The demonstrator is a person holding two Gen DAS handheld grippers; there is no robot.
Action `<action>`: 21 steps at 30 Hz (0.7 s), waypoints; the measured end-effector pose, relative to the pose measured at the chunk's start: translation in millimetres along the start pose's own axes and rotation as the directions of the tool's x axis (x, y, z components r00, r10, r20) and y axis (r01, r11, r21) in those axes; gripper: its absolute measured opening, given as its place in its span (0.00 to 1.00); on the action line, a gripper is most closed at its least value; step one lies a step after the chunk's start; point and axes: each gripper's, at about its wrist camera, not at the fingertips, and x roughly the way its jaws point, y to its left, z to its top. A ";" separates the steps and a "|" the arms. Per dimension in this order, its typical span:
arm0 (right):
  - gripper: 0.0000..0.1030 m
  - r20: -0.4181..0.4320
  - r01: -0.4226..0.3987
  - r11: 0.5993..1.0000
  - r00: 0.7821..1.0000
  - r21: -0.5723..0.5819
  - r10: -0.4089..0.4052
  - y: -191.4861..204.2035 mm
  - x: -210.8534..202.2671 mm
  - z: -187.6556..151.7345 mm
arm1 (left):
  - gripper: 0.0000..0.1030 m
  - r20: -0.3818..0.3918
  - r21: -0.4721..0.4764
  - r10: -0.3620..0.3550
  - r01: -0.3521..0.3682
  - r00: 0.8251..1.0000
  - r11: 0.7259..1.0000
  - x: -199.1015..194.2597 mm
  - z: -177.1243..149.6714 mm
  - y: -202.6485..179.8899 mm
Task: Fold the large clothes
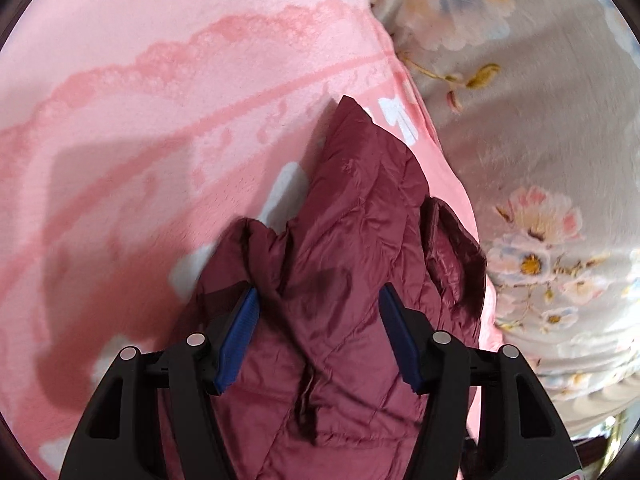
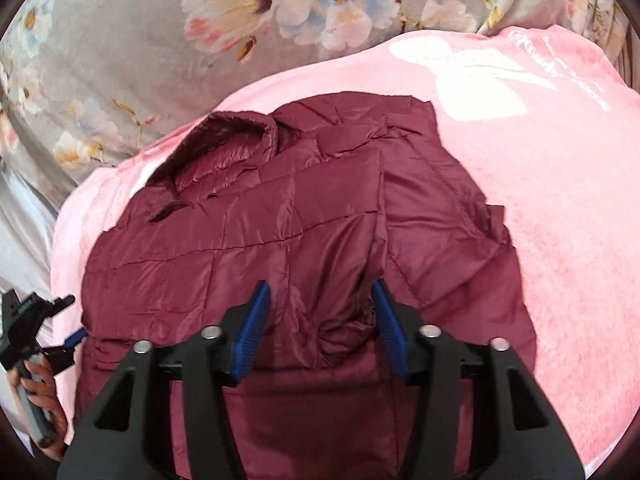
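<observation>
A maroon quilted puffer jacket (image 2: 304, 216) lies on a pink blanket (image 2: 560, 240), collar (image 2: 228, 140) toward the far left. My right gripper (image 2: 320, 300) is open just above the jacket's near part, a raised fold between its blue pads (image 2: 256, 320). In the left wrist view the jacket (image 1: 360, 216) is bunched into a ridge running away from me. My left gripper (image 1: 318, 304) is open over it, blue pads (image 1: 240, 336) on either side of the fabric. The left gripper also shows at the left edge of the right wrist view (image 2: 60, 320), held by a hand.
The pink blanket (image 1: 160, 120) has a lace-pattern band and white prints. It lies on a grey floral bedspread (image 1: 540, 140), which also shows in the right wrist view (image 2: 160, 40). The blanket's edge runs close beside the jacket.
</observation>
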 end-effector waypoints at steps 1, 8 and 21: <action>0.11 -0.005 0.000 1.000 1.000 -0.002 0.000 0.3 1.3 0.2 | 0.30 -0.006 -0.012 0.010 -0.010 1.000 1.000 3.6 2.2 1.4; 0.03 0.130 -0.041 0.997 0.990 -0.065 0.049 15.0 -45.6 13.9 | 0.00 0.146 0.079 0.120 -0.132 0.982 0.988 -23.7 3.6 2.5; 0.01 0.008 0.139 0.974 0.990 -0.177 -0.140 8.6 8.0 -23.8 | 0.03 0.205 0.231 0.280 -0.324 0.938 0.917 -1.6 -23.5 7.5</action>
